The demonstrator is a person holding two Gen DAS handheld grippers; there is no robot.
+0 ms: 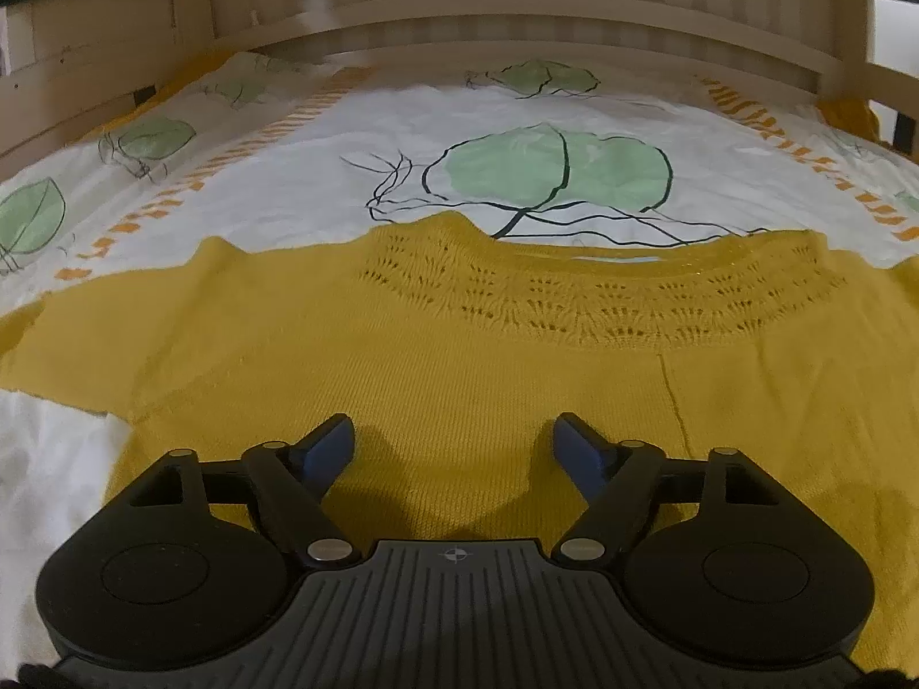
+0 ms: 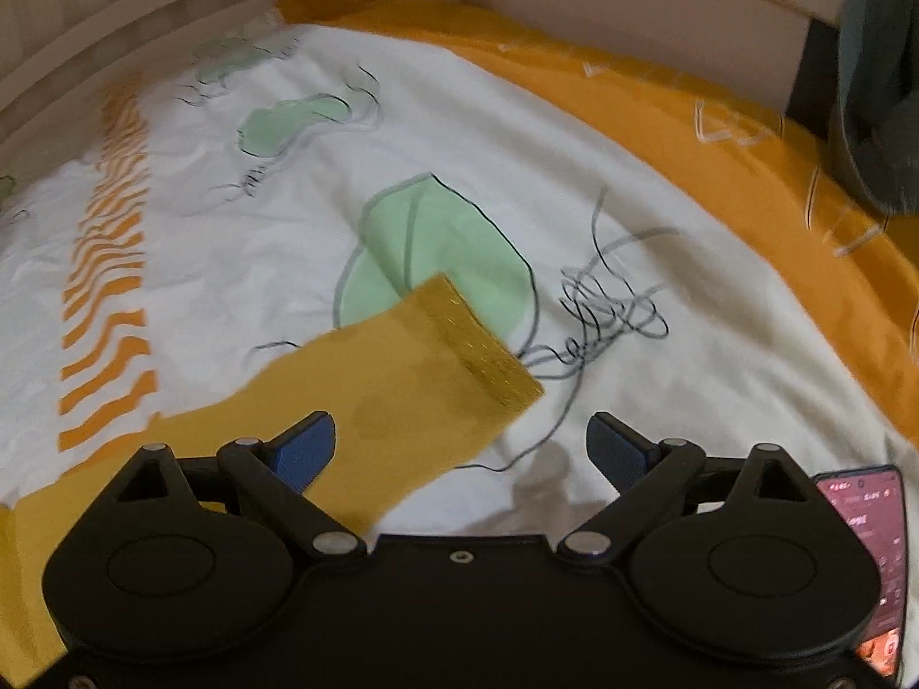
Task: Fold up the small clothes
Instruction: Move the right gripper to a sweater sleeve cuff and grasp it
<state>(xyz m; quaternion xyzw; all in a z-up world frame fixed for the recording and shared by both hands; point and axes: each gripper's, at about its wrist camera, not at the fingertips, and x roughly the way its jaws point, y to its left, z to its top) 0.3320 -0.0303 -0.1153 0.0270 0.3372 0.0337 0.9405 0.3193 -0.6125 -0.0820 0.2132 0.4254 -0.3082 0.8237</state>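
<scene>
Mustard-yellow knit sweater (image 1: 459, 344) lies flat on a leaf-print bedsheet (image 1: 402, 132), its body spread directly beneath the left gripper (image 1: 454, 436), whose jaws stand wide apart, holding nothing. From the right wrist, a sleeve (image 2: 402, 367) stretches ahead between the fingers of the right gripper (image 2: 462, 439), likewise wide open and empty; a phone (image 2: 873, 545) lies alongside.

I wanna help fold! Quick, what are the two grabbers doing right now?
Left gripper: open, empty, over the yellow knit sweater.
Right gripper: open, empty, beside the sweater's sleeve cuff.
</scene>
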